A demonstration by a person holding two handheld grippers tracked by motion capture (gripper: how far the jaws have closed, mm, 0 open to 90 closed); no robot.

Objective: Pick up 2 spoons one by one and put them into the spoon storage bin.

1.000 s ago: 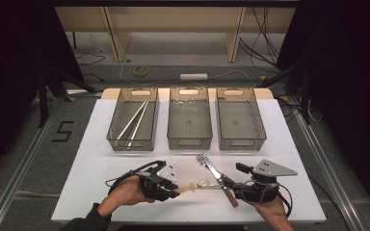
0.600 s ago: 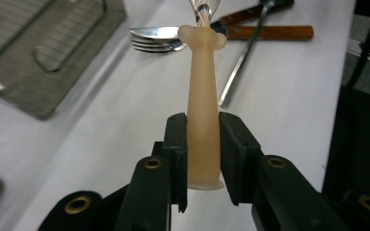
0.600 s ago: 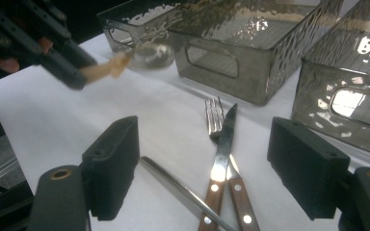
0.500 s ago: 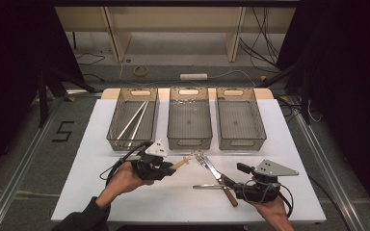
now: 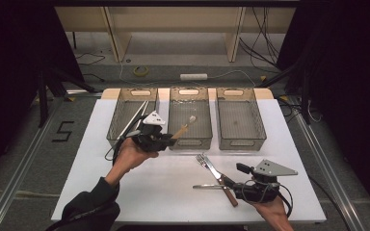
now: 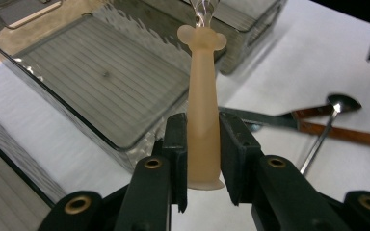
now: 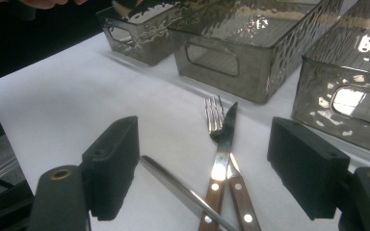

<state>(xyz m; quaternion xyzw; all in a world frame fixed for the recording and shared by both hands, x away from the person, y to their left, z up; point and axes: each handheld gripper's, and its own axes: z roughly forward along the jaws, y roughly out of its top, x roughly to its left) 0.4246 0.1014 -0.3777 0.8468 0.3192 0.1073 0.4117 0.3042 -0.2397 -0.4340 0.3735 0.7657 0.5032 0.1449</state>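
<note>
My left gripper (image 5: 168,138) is shut on the handle of a peach plastic utensil (image 5: 183,128), lifted off the table. The utensil's far tip reaches over the front wall of the middle bin (image 5: 189,91). In the left gripper view both pads clamp the utensil (image 6: 203,120) near its flat end, with the bin (image 6: 101,82) below it. My right gripper (image 5: 232,186) rests low near the table's front right, jaws wide apart. Between and ahead of its jaws lie a fork (image 7: 214,113), a wood-handled knife (image 7: 224,144) and a steel spoon handle (image 7: 173,185), all untouched.
Three clear bins stand in a row at the back of the white table (image 5: 164,192). The left bin (image 5: 117,130) holds chopsticks (image 5: 134,118); the right bin (image 5: 241,140) looks bare. The fork (image 5: 203,160), knife (image 5: 221,180) and spoon (image 5: 207,186) cross near the front.
My left gripper has risen and moved away from the front of the table toward the middle bin, carrying the peach utensil. The right gripper and the cutlery have stayed put.
</note>
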